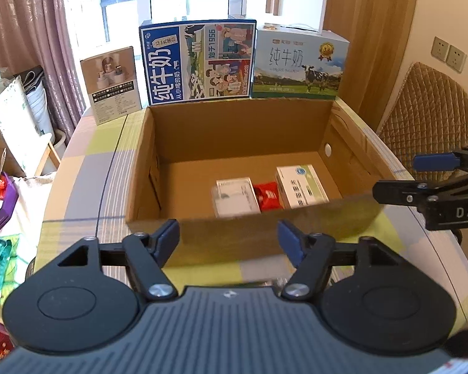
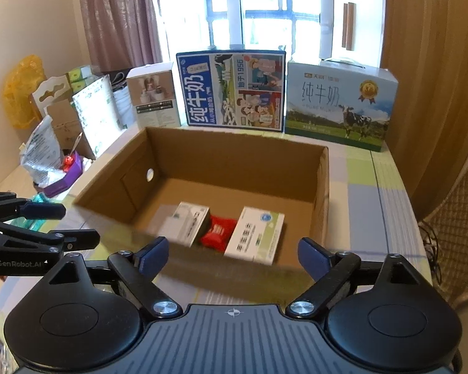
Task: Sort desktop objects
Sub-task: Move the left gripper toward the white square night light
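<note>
An open cardboard box (image 1: pixel 234 118) (image 2: pixel 234 146) stands on the checked tablecloth. Inside lie a white carton (image 1: pixel 236 196) (image 2: pixel 188 222), a red packet (image 1: pixel 267 196) (image 2: pixel 218 232) and a white-and-green medicine carton (image 1: pixel 301 185) (image 2: pixel 255 233), side by side near the front wall. My left gripper (image 1: pixel 229 237) hovers open and holds nothing just before the box's near wall. My right gripper (image 2: pixel 234 254) is open too, above the near wall. Each gripper shows in the other's view, the right gripper (image 1: pixel 405 174) at the right edge and the left gripper (image 2: pixel 75 226) at the left edge.
Behind the box stand a small white product box (image 1: pixel 112 85) (image 2: pixel 154 96), a blue milk carton case (image 1: pixel 199 62) (image 2: pixel 232 90) and a green-and-white milk case (image 1: pixel 299 65) (image 2: pixel 338 106). Bags and clutter (image 1: pixel 12 131) (image 2: pixel 56 143) fill the left side. A quilted chair (image 1: pixel 427 115) is at right.
</note>
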`<state>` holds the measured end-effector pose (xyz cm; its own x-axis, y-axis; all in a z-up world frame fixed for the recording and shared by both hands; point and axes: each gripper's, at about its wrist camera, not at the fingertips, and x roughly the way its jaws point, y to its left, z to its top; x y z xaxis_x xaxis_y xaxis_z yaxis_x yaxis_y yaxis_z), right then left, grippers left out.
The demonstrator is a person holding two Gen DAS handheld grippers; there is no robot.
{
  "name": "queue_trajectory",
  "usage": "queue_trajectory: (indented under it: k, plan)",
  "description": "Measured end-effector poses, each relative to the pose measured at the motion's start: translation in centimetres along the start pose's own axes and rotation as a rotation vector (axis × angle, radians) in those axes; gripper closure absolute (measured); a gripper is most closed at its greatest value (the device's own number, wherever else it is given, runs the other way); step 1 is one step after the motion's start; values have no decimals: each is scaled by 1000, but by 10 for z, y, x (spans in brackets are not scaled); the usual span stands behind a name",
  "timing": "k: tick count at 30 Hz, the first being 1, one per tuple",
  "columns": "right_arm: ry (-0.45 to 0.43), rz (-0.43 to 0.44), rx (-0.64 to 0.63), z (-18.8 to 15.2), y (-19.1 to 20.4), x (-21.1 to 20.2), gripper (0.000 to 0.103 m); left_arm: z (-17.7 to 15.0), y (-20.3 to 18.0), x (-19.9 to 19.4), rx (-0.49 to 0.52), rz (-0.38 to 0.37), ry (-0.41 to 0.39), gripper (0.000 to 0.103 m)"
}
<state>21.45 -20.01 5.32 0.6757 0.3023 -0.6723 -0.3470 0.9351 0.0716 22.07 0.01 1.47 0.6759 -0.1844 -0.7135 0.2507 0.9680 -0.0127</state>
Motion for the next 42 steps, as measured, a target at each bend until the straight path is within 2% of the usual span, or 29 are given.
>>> queue_trajectory:
  k: [13,22,31,42]
  plan:
    - [40,41,52,-56,10,-50,2,-51,-17,-48,18,33,22,14]
    - [93,45,40,-82,10,-66,2,-78,-18,-64,48,47,47,3]
    - [103,41,-2,-106,-5,-79,2,-107,2,-71,87,75,85,2]
    - [140,44,11,-134,-18,-70,2,-134,16,-64,66,55,135,2]
